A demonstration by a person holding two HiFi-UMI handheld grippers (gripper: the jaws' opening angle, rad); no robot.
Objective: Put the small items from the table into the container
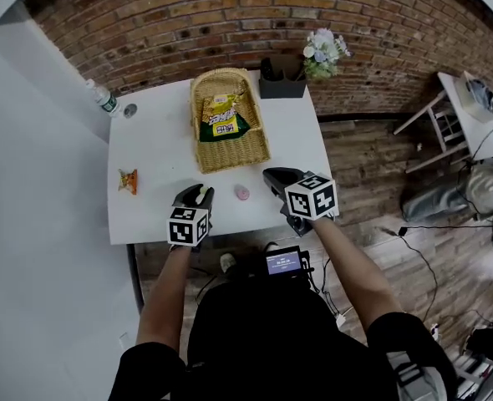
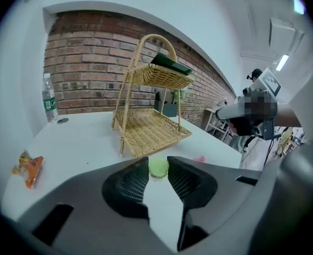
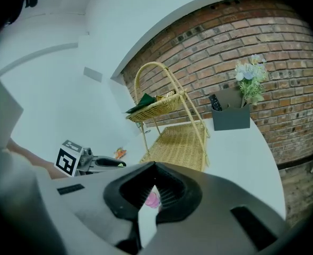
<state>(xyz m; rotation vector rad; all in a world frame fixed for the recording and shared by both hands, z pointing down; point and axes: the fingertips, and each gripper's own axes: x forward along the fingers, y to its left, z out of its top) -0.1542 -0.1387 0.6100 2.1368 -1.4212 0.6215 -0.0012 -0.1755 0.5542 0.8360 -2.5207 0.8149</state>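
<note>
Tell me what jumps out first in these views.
The two-tier wicker basket in the middle of the table catches the eye first, with a snack bag on its top tier. Near the front edge, the left gripper pinches a green piece. The right gripper hangs open by a pink piece lying on the table.
</note>
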